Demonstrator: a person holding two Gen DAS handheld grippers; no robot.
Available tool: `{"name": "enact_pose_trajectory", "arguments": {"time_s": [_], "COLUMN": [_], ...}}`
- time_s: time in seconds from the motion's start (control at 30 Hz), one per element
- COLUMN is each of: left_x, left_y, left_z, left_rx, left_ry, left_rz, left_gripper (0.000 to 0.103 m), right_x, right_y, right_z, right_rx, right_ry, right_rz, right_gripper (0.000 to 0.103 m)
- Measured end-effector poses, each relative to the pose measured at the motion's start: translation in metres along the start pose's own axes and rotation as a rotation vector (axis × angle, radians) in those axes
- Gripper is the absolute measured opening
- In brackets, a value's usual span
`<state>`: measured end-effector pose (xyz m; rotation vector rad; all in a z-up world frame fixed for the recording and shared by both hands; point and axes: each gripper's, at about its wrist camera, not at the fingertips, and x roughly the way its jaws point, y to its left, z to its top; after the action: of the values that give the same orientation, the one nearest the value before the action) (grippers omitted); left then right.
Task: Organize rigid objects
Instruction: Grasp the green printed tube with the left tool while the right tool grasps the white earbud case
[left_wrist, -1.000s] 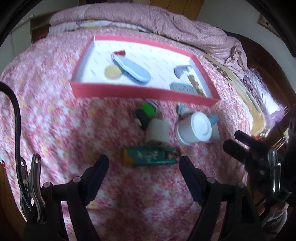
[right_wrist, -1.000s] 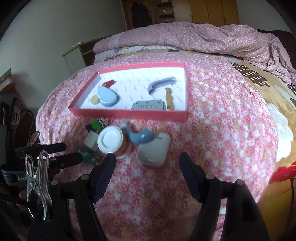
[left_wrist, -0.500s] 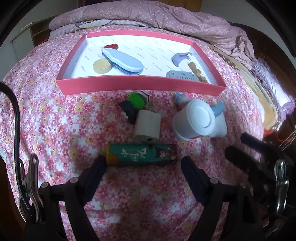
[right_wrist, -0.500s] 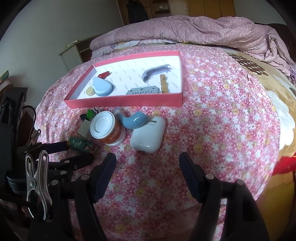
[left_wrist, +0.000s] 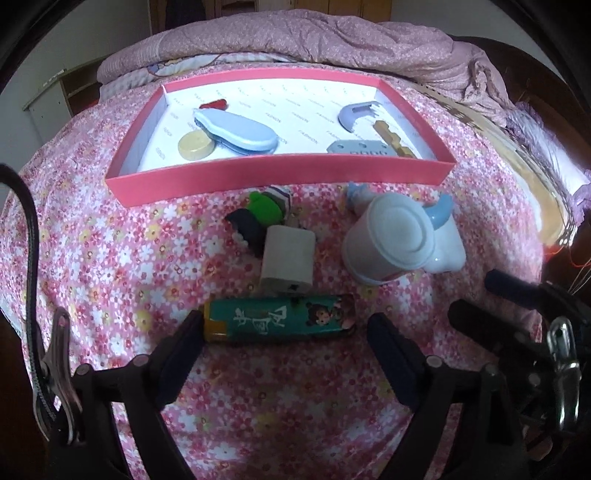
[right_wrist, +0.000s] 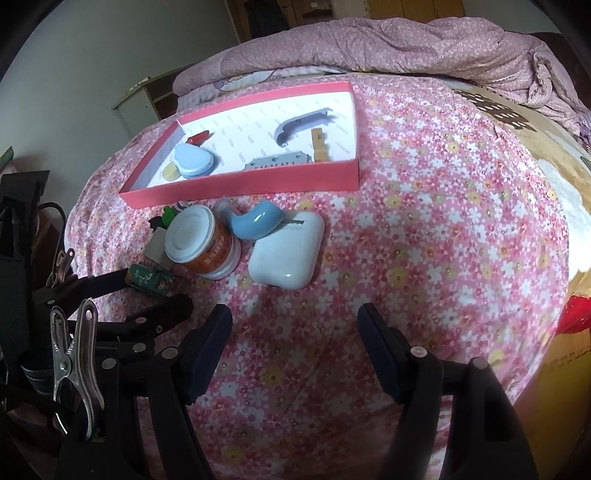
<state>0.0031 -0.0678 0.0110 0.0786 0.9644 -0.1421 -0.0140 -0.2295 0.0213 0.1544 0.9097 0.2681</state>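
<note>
A red-walled box (left_wrist: 280, 173) (right_wrist: 240, 186) with a white floor holds a blue oval case (left_wrist: 236, 131), a yellow disc (left_wrist: 195, 146), a grey comb and other small items. In front of it on the flowered bedspread lie a teal lighter (left_wrist: 279, 317) (right_wrist: 147, 278), a beige block (left_wrist: 288, 260), a green-and-black toy (left_wrist: 258, 212), a white-lidded jar (left_wrist: 391, 236) (right_wrist: 201, 240), a blue whale figure (right_wrist: 255, 221) and a white earbud case (right_wrist: 286, 254). My left gripper (left_wrist: 284, 339) is open, its fingers flanking the lighter. My right gripper (right_wrist: 295, 347) is open and empty, short of the earbud case.
A rumpled pink quilt (right_wrist: 388, 44) lies at the back of the bed. The bed edge drops off at the right (right_wrist: 554, 295). A small cabinet (right_wrist: 144, 96) stands by the wall at the left. Each gripper shows in the other's view.
Both grippers have moved forward toward the objects. The left one has come down so its open fingers now sit at either end of the lighter.
</note>
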Motion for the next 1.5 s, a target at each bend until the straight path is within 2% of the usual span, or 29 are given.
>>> {"name": "enact_pose_trajectory", "arguments": {"time_s": [0.23,0.47,0.6,0.9,1.07,1.13,1.2,1.23,1.5], "left_x": [-0.003,-0.007,0.000,0.000,0.001,0.001,0.000,0.000,0.000], "left_y": [0.008,0.045,0.062,0.062,0.061,0.061,0.060,0.060,0.060], "left_z": [-0.002,0.001,-0.001,-0.006,-0.006,-0.006,-0.007,-0.007,-0.007], "left_rx": [0.034,-0.035,-0.086,-0.059,-0.052,-0.052,-0.050,-0.050,-0.049], "left_ry": [-0.017,-0.073,-0.066,-0.111,-0.122,-0.124,-0.125,-0.125,-0.124], "left_rz": [0.025,0.090,0.054,0.054,0.054,0.051,0.052,0.052,0.050], "left_gripper": [0.084,0.084,0.084,0.085,0.085,0.085,0.085,0.085,0.085], "right_x": [0.002,0.008,0.016,0.033,0.036,0.036,0.033,0.032,0.021], "right_y": [0.000,0.006,0.015,0.026,0.021,0.021,0.021,0.021,0.026], "right_z": [-0.001,0.005,0.011,0.024,0.029,0.029,0.028,0.027,0.008], "right_rx": [0.002,-0.029,-0.070,-0.146,-0.133,-0.131,-0.136,-0.138,-0.179], "right_ry": [0.005,0.005,0.000,-0.034,-0.050,-0.055,-0.058,-0.057,-0.029], "right_rz": [-0.002,-0.030,-0.069,-0.159,-0.175,-0.187,-0.182,-0.182,-0.145], "right_gripper": [0.072,0.072,0.072,0.072,0.072,0.065,0.050,0.045,0.045]}}
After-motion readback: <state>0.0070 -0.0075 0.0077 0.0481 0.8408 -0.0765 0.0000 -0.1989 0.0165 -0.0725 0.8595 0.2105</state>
